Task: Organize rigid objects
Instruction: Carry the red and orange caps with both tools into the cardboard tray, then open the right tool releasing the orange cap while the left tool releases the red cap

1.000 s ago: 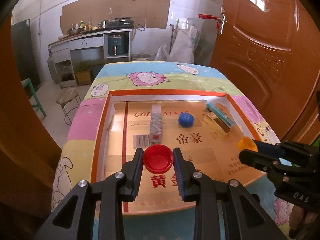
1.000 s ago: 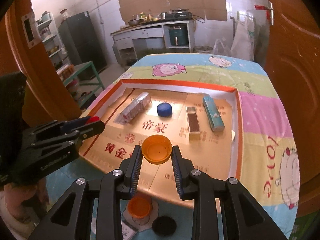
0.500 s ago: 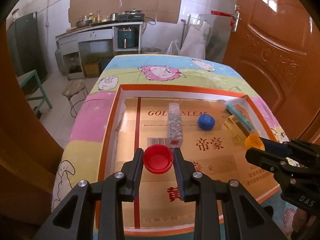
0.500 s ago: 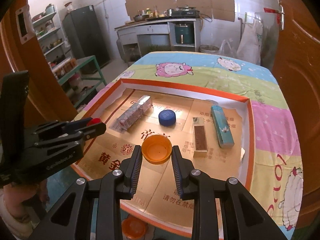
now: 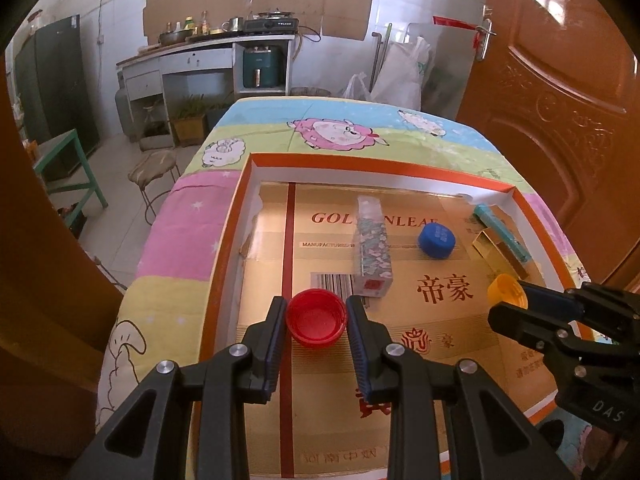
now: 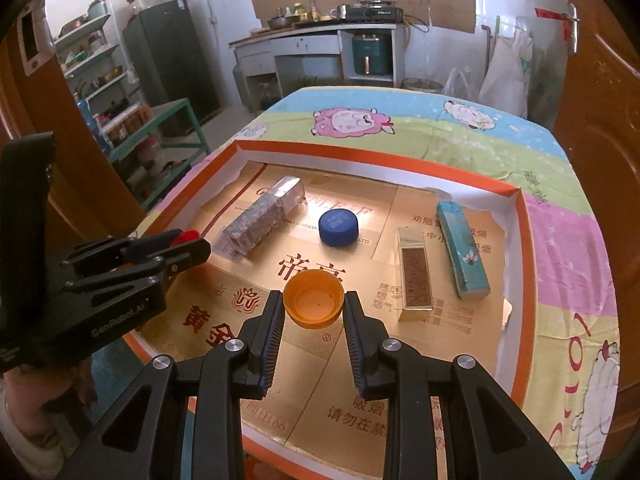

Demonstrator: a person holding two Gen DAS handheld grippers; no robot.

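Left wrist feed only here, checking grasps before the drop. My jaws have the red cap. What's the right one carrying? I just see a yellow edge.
Observer: The right gripper is shut on an orange cap, hollow side up, over the near part of the tray.
Operator: Anything near it I can't make out? The right edge of my view is cramped.
Observer: A clear narrow box with a brown insert lies flat beside a teal box, side by side but apart.
Operator: Blue cap in the way?
Observer: No. The blue cap sits closed side up, farther into the tray, well clear of the right jaws.
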